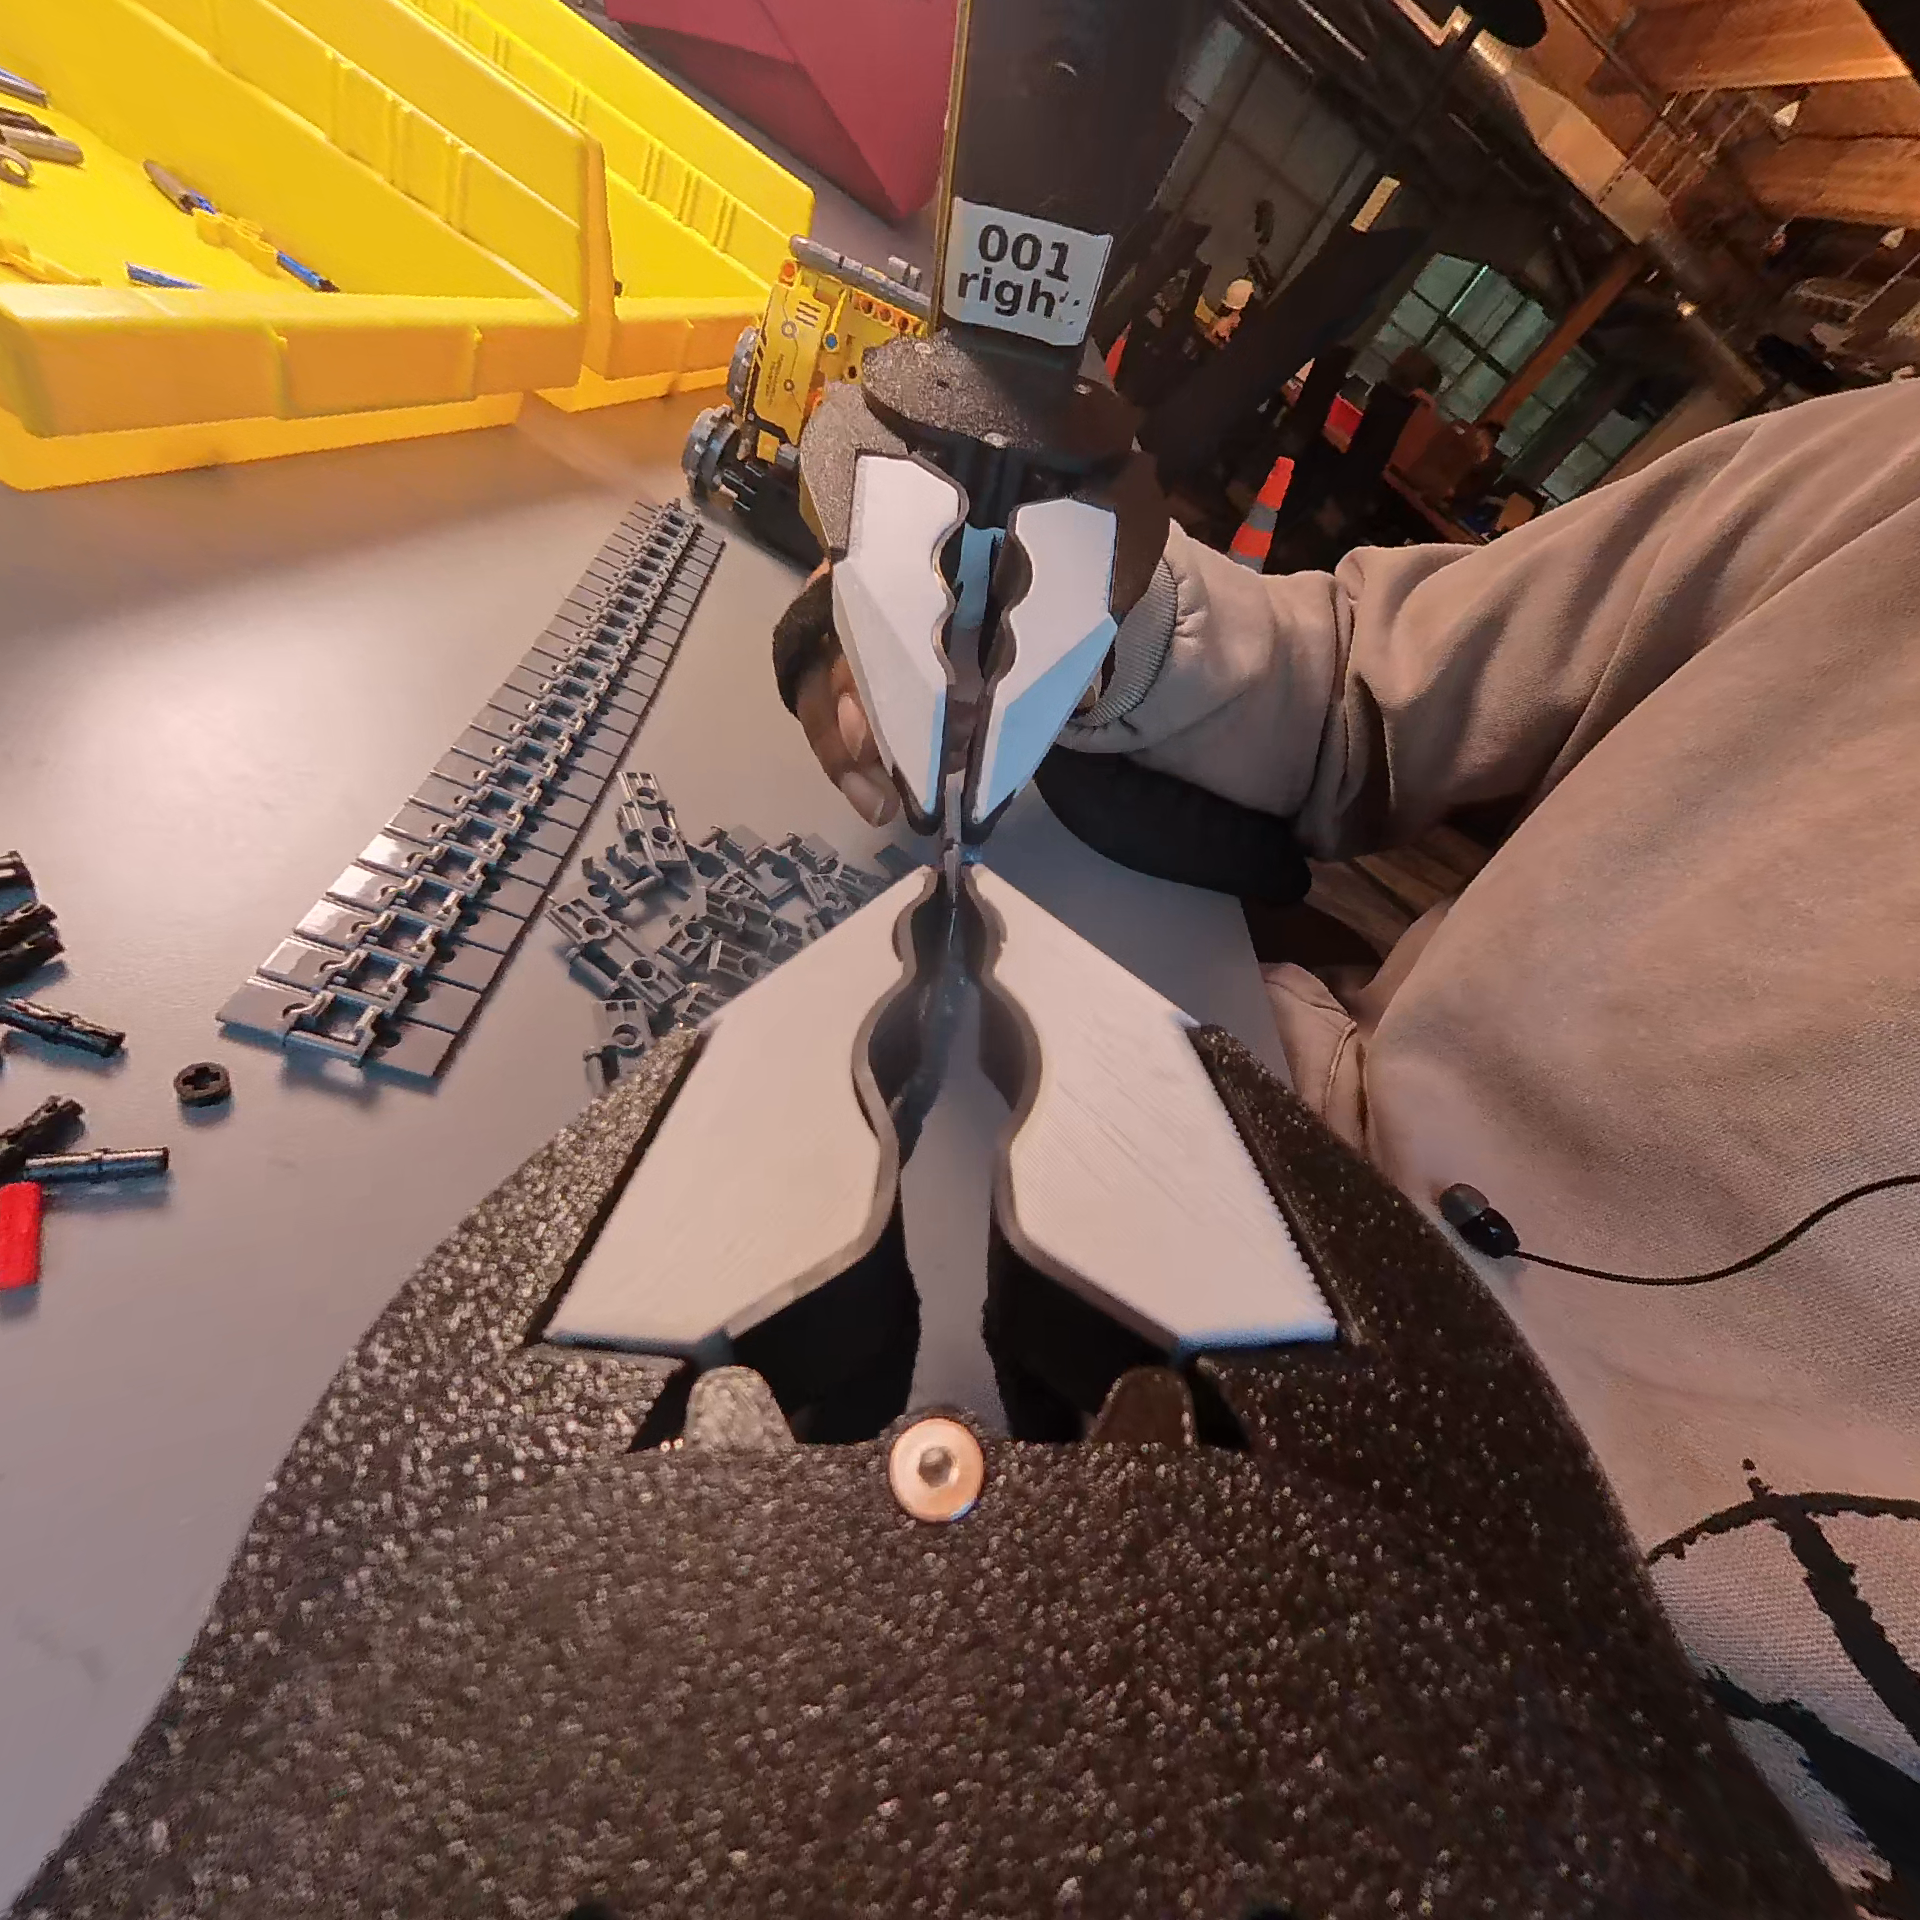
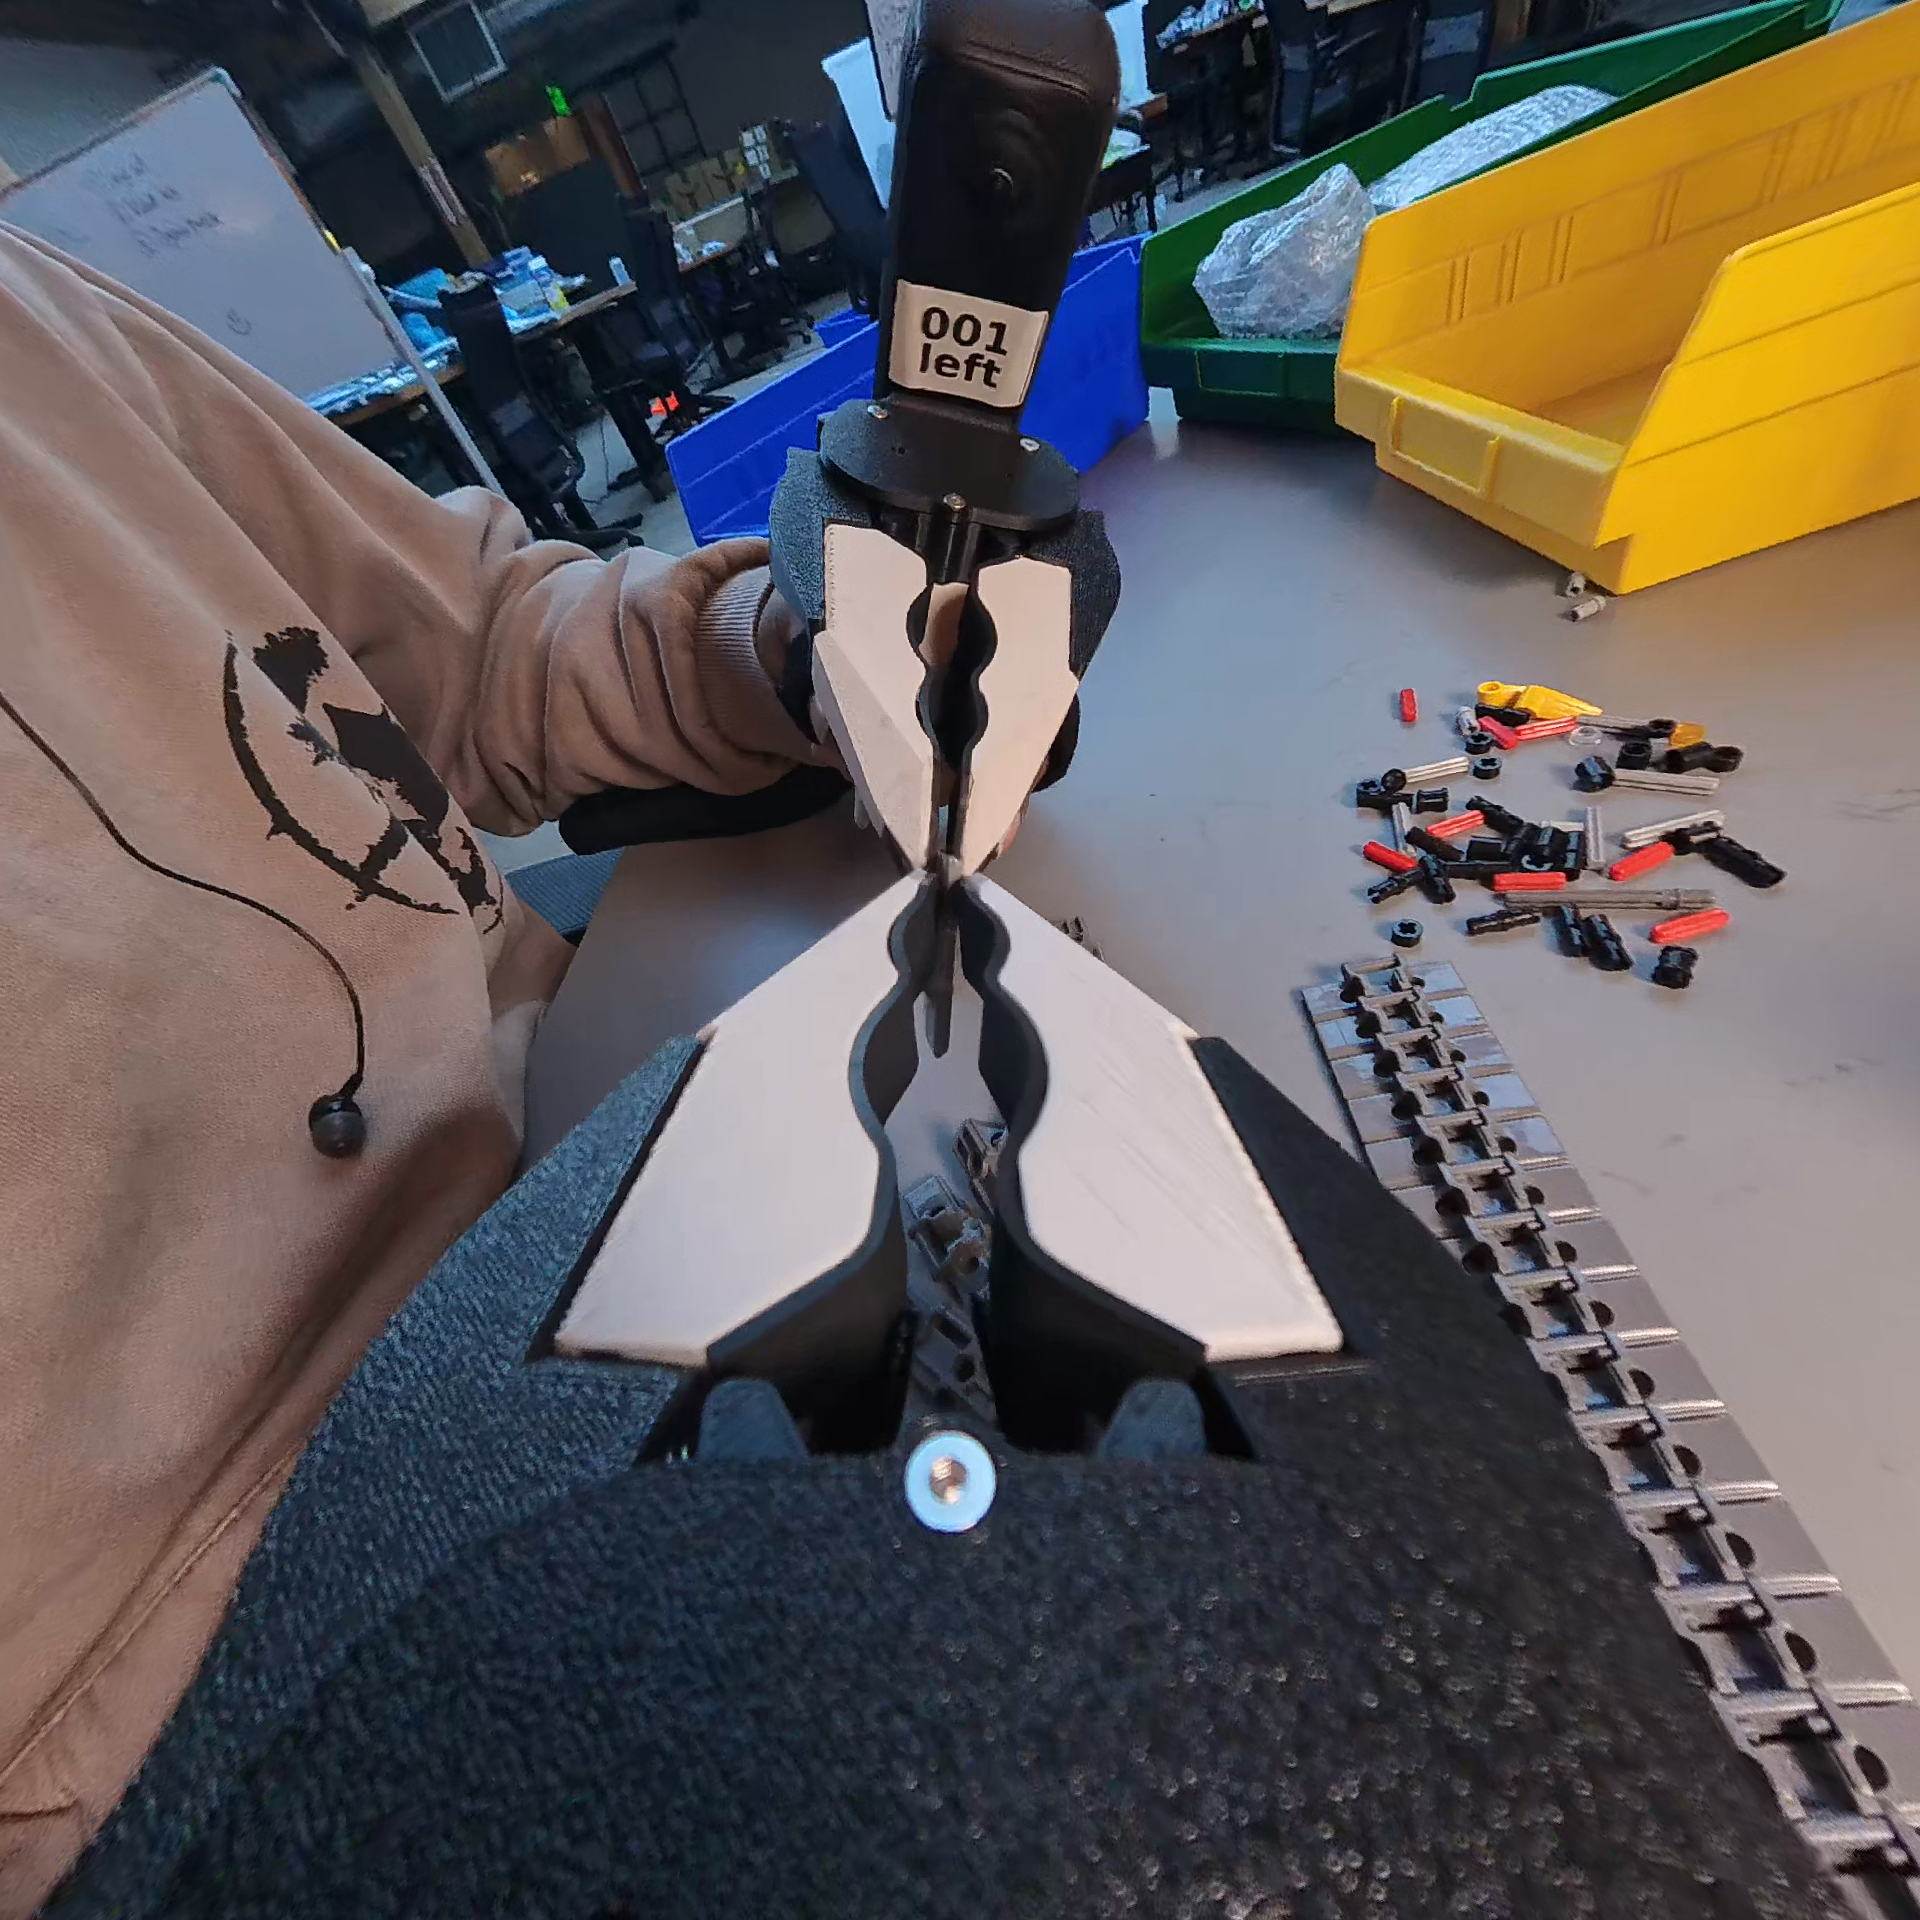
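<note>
On the grey table (image 2: 1351,582), yellow bins (image 2: 1662,343) near a track strip (image 2: 1558,1247).

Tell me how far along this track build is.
Done: a long track strip lies linked on the table. In hand: the left gripper and right gripper meet tip to tip, each shut on a small dark piece; what kind it is I cannot tell. Left: a pile of loose links beside the strip, plus scattered pins.
</note>
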`<state>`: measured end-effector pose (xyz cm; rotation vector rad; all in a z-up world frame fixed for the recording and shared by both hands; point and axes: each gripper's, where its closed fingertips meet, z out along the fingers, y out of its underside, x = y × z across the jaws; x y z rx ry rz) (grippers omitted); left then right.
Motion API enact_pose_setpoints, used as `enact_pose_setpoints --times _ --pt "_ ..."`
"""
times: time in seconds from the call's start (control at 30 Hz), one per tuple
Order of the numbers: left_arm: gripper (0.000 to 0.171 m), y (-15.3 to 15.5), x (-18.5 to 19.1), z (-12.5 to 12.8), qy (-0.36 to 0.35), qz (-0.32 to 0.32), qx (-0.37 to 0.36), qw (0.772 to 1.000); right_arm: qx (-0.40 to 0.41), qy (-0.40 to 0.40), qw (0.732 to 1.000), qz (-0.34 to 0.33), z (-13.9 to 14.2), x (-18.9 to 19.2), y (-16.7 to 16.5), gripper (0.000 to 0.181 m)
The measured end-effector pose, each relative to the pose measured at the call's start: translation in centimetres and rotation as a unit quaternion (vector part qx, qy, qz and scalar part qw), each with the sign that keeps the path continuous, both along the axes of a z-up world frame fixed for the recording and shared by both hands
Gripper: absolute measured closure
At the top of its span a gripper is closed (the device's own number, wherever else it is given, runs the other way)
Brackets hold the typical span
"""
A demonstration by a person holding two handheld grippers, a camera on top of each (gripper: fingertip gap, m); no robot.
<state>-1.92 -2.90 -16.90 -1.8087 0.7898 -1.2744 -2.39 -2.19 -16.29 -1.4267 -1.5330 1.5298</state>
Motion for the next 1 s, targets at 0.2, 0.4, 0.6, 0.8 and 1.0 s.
enact_pose_setpoints --times 0.2,0.4,0.6,0.8,1.0 --pt "0.169 0.2 0.0 -0.3 0.012 0.006 0.005 1.000 0.021 -0.007 1.000 0.003 -0.3 0.2 -0.1 0.180" --pt "0.170 0.4 -0.1 -0.4 -0.004 0.016 -0.027 1.000 0.066 0.006 0.998 -0.004 -0.2 0.1 -0.2 0.181" --pt "0.170 1.5 -0.2 -1.7 0.016 0.035 -0.041 0.998 0.076 0.007 0.988 0.131 -1.1 -0.1 -6.6 0.181" --pt "0.170 2.0 -2.1 -0.5 0.011 0.062 -0.028 0.998 0.088 0.034 0.989 0.118 2.0 0.6 -4.6 0.181" --pt "0.169 1.8 -1.9 -1.3 0.018 0.045 -0.045 0.998 0.114 -0.065 0.991 0.032 -2.6 1.1 -0.7 0.180"
